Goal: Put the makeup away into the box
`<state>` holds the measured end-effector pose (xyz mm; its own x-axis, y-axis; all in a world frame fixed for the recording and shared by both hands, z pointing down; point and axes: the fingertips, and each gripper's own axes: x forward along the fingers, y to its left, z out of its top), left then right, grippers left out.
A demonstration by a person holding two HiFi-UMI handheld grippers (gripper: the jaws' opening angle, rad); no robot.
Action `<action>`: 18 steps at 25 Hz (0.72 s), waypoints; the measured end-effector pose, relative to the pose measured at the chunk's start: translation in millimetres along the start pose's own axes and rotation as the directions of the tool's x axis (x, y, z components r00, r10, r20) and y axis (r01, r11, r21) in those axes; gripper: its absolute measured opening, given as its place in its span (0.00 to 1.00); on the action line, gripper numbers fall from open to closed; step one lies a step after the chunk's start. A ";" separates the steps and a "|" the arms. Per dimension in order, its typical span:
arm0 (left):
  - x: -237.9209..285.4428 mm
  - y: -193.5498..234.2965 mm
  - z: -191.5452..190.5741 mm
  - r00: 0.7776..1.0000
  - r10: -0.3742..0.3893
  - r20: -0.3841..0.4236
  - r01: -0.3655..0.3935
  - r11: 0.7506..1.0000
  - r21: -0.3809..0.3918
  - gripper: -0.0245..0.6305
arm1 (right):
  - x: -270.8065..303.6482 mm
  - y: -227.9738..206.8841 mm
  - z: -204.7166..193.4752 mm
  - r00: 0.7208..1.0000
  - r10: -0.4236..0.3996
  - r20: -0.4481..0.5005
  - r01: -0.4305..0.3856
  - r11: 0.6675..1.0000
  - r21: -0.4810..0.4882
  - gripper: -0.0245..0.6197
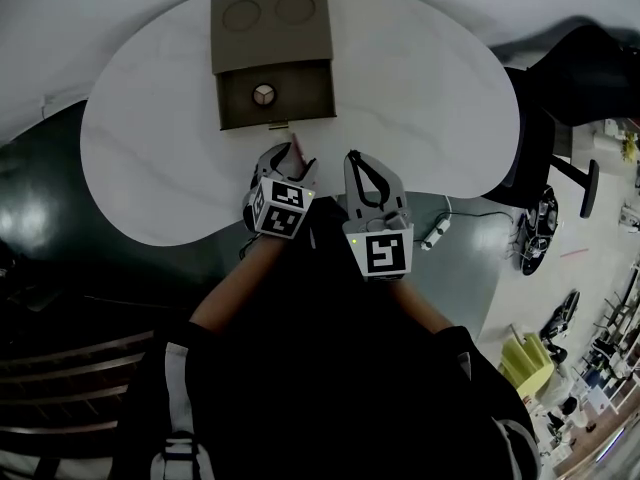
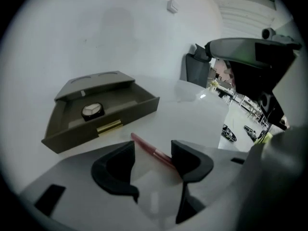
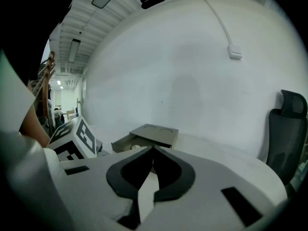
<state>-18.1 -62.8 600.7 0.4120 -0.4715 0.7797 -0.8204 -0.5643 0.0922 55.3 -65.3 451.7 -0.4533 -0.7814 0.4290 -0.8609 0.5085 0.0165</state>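
Held left tool [image 2: 153,147] wide open astride pencil [image 2: 144,144] on worktop [image 2: 192,124], just near of open box [image 2: 149,105]; nothing gripped yet. Held right tool [image 3: 153,153] shut, empty. Judged pickup step; next needed closing on pencil, then carrying far into box.

We see a white table [image 1: 140,158] with a rounded outline filling the upper half of the head view, set over a dark green floor [image 1: 40,198]. At the right edge a black office chair [image 1: 585,78] stands beside the table. Just off the table's lower right rim, what looks like a white power strip [image 1: 437,232] lies on the floor with its cable. In the right gripper view a white wall [image 3: 168,71] rises behind the table. At its upper right is a small white box [image 3: 235,53] with a cable running up from it.
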 end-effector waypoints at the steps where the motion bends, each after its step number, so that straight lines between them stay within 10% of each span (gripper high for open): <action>1: 1.2 0.6 -1.9 1.000 0.002 -0.013 -0.002 1.000 0.011 0.40 | 1.2 -0.9 -0.6 1.000 -0.002 -0.003 0.002 1.000 0.002 0.07; 6: 0.8 1.0 -2.2 1.000 -0.014 -0.015 0.015 0.996 0.091 0.14 | 5.9 -4.2 -0.3 1.000 -0.009 -0.008 0.009 1.000 0.005 0.07; 18: -13.3 5.0 26.4 0.997 -0.030 0.075 0.020 0.990 0.138 0.11 | 18.8 -3.1 2.8 1.000 0.000 -0.007 0.001 1.000 0.011 0.07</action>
<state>-17.3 -77.2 574.5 0.4652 -0.5036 0.7280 -0.7496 -0.6615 0.0214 48.9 -82.6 457.1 -0.4513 -0.7791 0.4351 -0.8636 0.5041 0.0069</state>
